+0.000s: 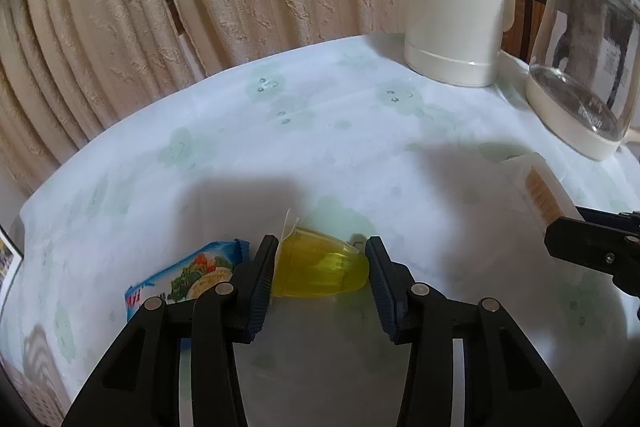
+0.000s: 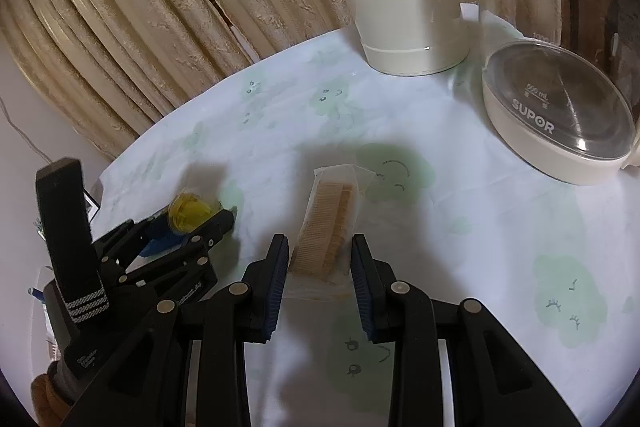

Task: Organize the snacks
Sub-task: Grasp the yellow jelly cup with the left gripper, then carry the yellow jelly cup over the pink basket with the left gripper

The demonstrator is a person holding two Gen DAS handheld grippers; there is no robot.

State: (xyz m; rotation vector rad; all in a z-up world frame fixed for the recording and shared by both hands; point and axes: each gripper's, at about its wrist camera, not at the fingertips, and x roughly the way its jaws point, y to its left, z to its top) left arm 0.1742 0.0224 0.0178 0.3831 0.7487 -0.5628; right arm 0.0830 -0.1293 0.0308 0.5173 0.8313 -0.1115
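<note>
A table covered by a white cloth printed with pale green cartoon shapes fills both views, with heavy beige curtains hanging behind it. At the far right of the table stand a tall cream-coloured thermal jug and, beside it, a glass kettle on a cream base marked SUPOR. The left gripper sits low over the cloth, its two black fingers set on either side of a yellow jelly cup that lies on its side; the left finger touches the cup's lidded rim, the right finger is at its base, though a firm clamp cannot be told. Just left of that gripper lies a blue snack packet showing salad. The right gripper has its jaws apart around the near end of a clear-wrapped wafer bar lying on the cloth, gaps visible on both sides
</note>
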